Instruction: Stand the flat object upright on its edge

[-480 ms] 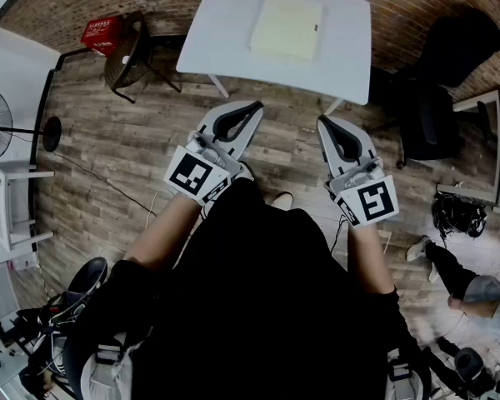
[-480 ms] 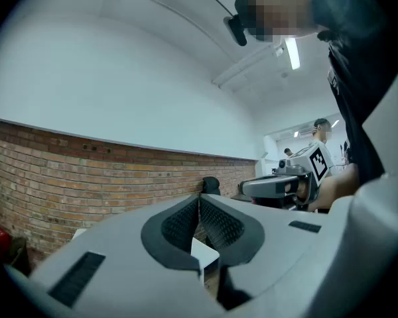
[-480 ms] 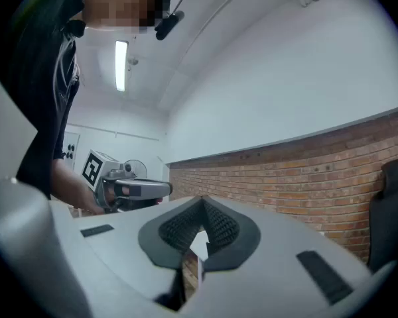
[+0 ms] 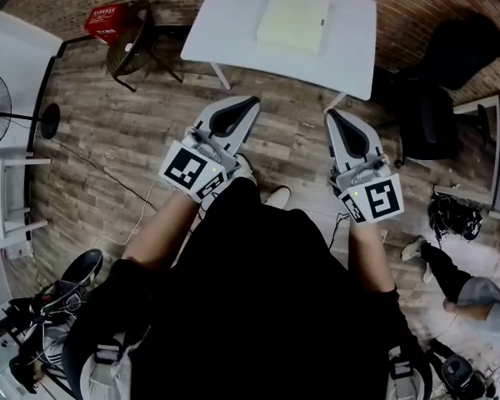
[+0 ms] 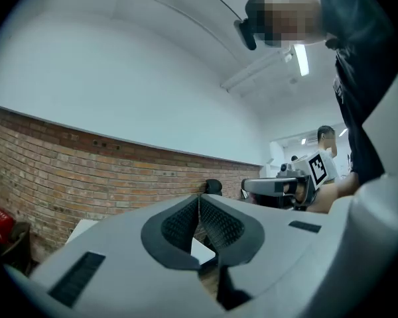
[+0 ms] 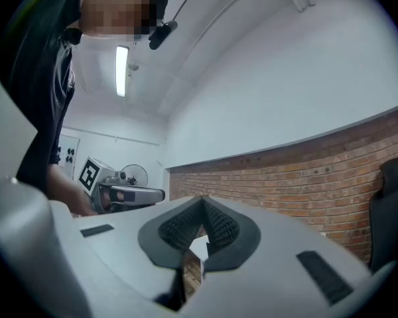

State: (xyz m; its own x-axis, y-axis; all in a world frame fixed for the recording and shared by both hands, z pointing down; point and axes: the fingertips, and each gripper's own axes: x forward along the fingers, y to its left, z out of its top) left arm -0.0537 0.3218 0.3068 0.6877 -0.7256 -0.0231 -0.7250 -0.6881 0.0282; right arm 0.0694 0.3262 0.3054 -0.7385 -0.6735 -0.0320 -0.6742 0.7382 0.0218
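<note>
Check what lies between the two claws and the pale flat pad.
Head view: only wood floor and the white table's near edge and legs separate the left claw and right claw from the pale flat pad.

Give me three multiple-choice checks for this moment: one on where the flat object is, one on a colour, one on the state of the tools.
1. Where does the flat pale-yellow object lie?
A) on the white table
B) beneath that table
C) nowhere in view

2. What colour is the crate near the table?
A) blue
B) red
C) green

3. How do the left tool and the right tool stand?
A) both wide open
B) both shut on the object
C) both shut, empty

Answers:
1 A: the head view shows it lying flat on the tabletop, ahead of both tools.
2 B: it shows red at the upper left of the head view.
3 C: each gripper view shows its jaws meeting with nothing between them.
</note>
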